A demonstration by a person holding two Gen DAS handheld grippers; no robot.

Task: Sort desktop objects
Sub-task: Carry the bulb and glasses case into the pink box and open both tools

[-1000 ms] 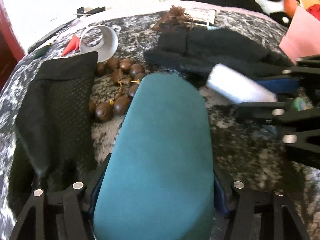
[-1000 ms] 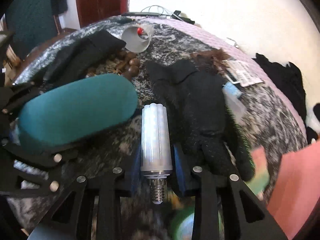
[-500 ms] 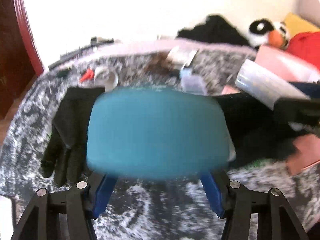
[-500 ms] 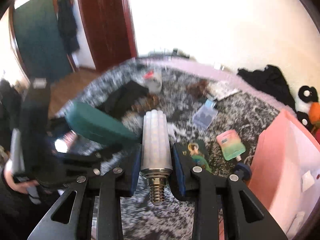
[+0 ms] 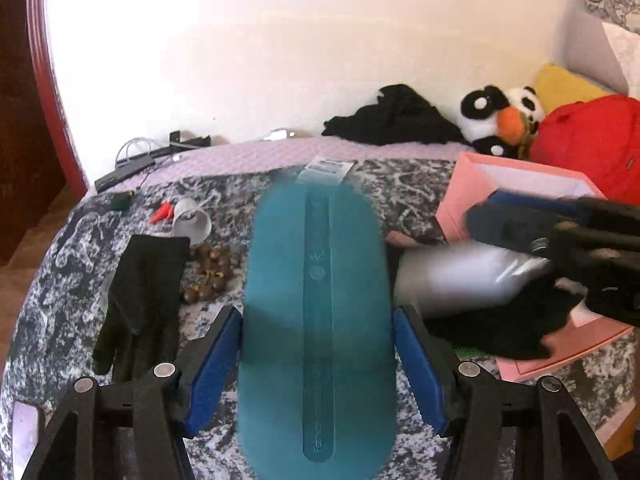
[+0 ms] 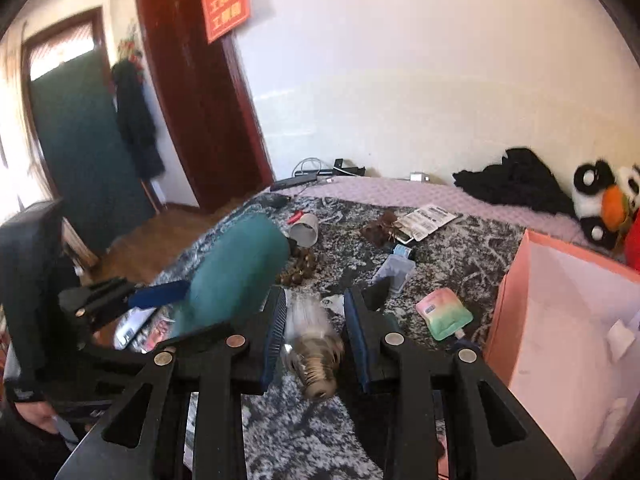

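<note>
Your L gripper [image 5: 318,354] is clenched on the teal oblong speaker [image 5: 316,312], blue pads [image 5: 214,364] pressed on both its sides; it points to 12 o'clock in the L wrist view and is held above the patterned bed cover [image 5: 60,280]. Speaker edges are motion-blurred.

Your R gripper [image 6: 316,326] has the LED corn bulb [image 6: 314,338] between its pads, screw base toward the cam, bulb tilted and blurred. Gaps show on both sides of it, so can't tell if it's gripped or let go. In the L wrist view the bulb [image 5: 452,276] sits at 3 o'clock of the speaker, R gripper [image 5: 560,240] over the black cloth [image 5: 496,328].

Pink box [image 6: 572,320] is open at 3 o'clock in the R wrist view, white inside; in the L view it [image 5: 520,184] is at 2 o'clock.

On the cover, L view: black glove [image 5: 140,296] at 9 o'clock, brown beads [image 5: 208,272] just beside it, white cup [image 5: 192,222] on its side at 10 o'clock, w/ a red item [image 5: 162,212] next to it. R view: gradient pink-green pouch [image 6: 444,312] near the box, clear plastic case [image 6: 394,270] at 1 o'clock, barcode label pack [image 6: 428,218] beyond. Panda plush [image 5: 500,118] and black garment [image 5: 392,116] by the wall.
</note>
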